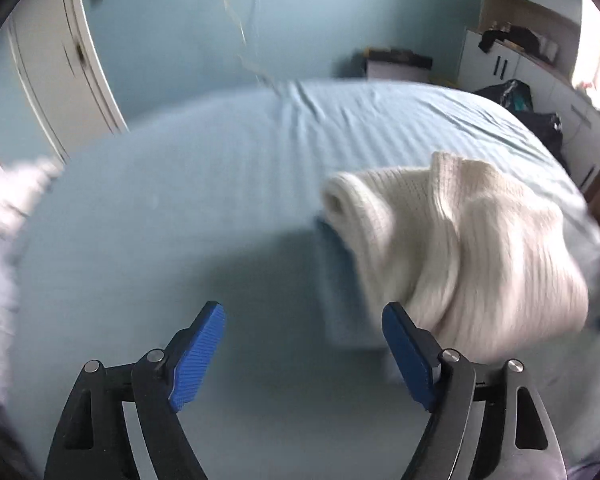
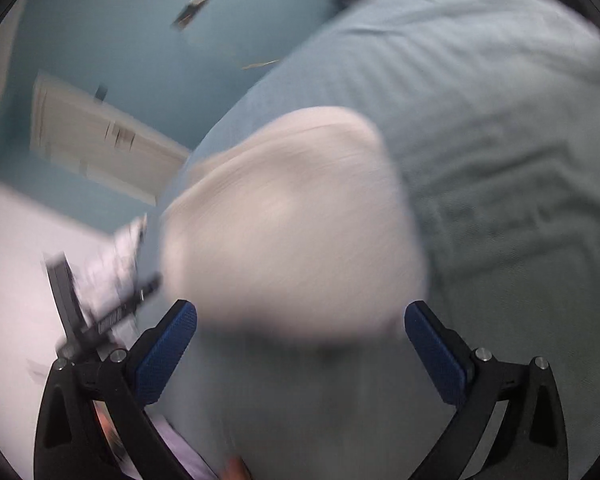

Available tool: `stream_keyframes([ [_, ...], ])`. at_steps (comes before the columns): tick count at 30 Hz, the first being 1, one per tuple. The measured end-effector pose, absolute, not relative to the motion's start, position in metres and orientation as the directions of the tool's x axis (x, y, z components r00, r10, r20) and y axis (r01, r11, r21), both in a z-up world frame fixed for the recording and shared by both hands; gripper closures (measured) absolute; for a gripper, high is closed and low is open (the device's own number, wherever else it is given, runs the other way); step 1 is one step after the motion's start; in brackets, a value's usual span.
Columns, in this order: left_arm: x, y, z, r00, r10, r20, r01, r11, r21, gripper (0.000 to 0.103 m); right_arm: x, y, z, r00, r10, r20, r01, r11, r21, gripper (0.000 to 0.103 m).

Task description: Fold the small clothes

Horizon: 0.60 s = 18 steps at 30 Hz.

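Note:
A cream ribbed knit garment [image 1: 459, 248] lies bunched and partly rolled on the light-blue bed sheet [image 1: 220, 168], right of centre in the left wrist view. A flat light-blue folded piece [image 1: 335, 288] shows under its near edge. My left gripper [image 1: 303, 344] is open with only sheet between its blue pads; its right fingertip [image 1: 395, 320] stands at the garment's near edge. In the blurred right wrist view the same garment [image 2: 292, 220] sits just beyond my right gripper [image 2: 300, 320], which is wide open with nothing pressed between its pads.
A white wardrobe door [image 1: 60, 72] stands at the left. At the right are white cabinets [image 1: 499, 64] with dark clothes on them. A box [image 1: 395, 64] sits behind the bed. Something white and fluffy [image 1: 4, 208] lies at the left edge. Cords [image 1: 252, 40] hang on the blue wall.

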<state>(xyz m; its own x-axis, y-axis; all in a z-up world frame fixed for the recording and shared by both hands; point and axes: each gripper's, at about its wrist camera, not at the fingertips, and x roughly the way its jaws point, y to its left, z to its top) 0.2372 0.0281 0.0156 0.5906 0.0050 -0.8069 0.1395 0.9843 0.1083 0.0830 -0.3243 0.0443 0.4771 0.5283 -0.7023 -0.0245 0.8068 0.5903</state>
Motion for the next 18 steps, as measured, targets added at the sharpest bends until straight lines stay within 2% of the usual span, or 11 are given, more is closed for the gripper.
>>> stream_keyframes([
  [2,0.203,0.034,0.034,0.619,0.032,-0.785,0.161,0.973,0.167,0.009,0.041,-0.305,0.090,0.539,0.453,-0.711,-0.090,0.870,0.486,0.001],
  [4,0.153,0.042,0.058,0.672,0.063,-0.738,0.170,0.957,0.236,0.000,-0.007,-0.300,0.126,0.626,0.345,-0.699,-0.085,0.921,0.379,0.001],
  [8,0.093,0.036,0.089,0.733,0.077,-0.676,0.158,0.947,0.279,0.000,-0.084,-0.306,0.178,0.701,0.334,-0.630,-0.079,0.914,0.397,0.001],
  [10,0.065,0.038,0.098,0.747,0.096,-0.658,0.128,0.951,0.283,0.000,-0.081,-0.313,0.177,0.692,0.301,-0.656,-0.035,0.922,0.385,0.001],
  [12,0.045,0.032,0.103,0.761,0.112,-0.639,0.106,0.950,0.293,0.000,-0.104,-0.310,0.177,0.703,0.226,-0.674,-0.008,0.951,0.311,0.001],
  [15,0.024,0.027,0.101,0.806,0.129,-0.578,0.083,0.942,0.326,0.000,-0.127,-0.300,0.165,0.731,0.138,-0.668,-0.021,0.984,0.180,0.001],
  [18,0.013,0.022,0.099,0.851,0.132,-0.509,0.063,0.936,0.347,0.000,-0.118,-0.300,0.144,0.737,0.107,-0.668,-0.017,0.990,0.139,0.001],
])
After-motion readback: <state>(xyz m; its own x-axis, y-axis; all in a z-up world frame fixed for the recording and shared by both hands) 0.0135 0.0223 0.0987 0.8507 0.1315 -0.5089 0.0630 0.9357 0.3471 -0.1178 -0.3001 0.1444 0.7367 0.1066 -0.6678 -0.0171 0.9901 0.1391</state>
